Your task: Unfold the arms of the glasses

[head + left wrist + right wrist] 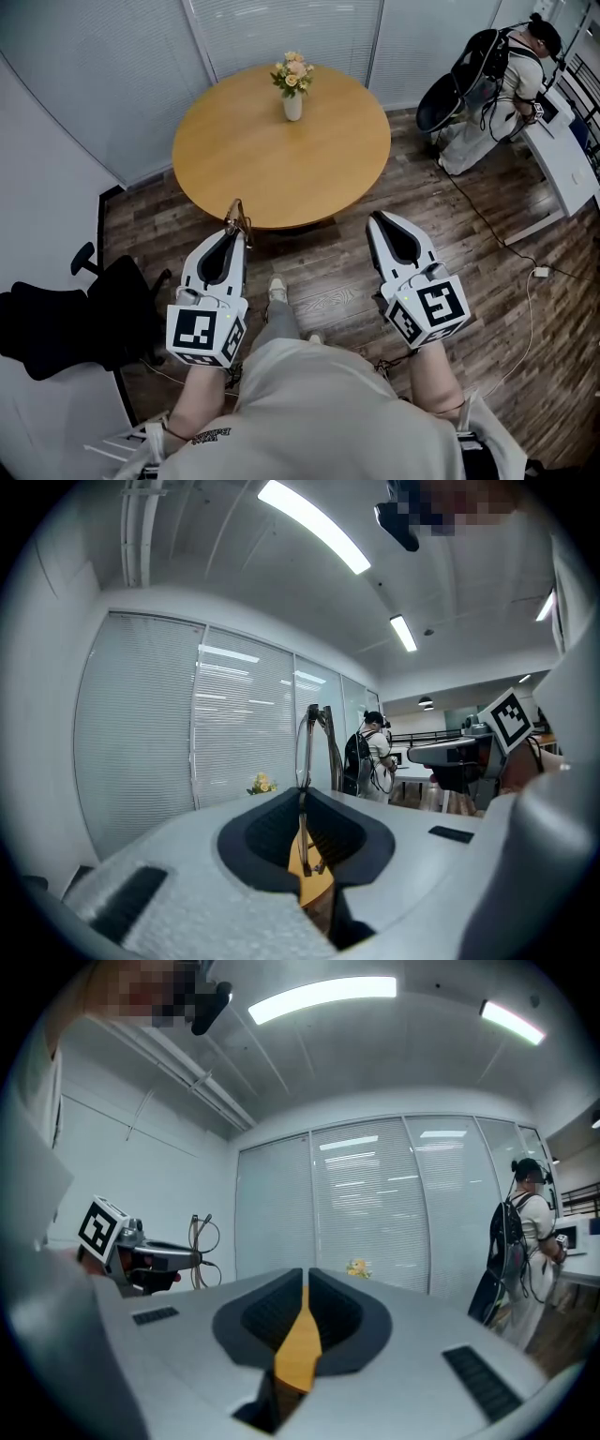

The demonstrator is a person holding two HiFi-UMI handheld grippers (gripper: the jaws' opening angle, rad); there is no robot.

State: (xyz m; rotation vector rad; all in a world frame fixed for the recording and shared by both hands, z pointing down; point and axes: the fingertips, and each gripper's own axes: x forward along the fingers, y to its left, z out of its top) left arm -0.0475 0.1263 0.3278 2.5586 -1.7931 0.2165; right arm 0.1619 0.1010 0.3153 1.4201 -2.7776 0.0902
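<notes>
The left claw (237,231) hides part of the glasses (238,212), too small to show their arms.

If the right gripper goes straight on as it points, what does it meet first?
Probably the near edge of the round table, unless the right gripper passes above it; height is unclear.

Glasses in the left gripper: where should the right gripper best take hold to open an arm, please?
Probably the folded arm near its far end, coming from the right: the glasses stick out past the left gripper, leaving that end free.
</notes>
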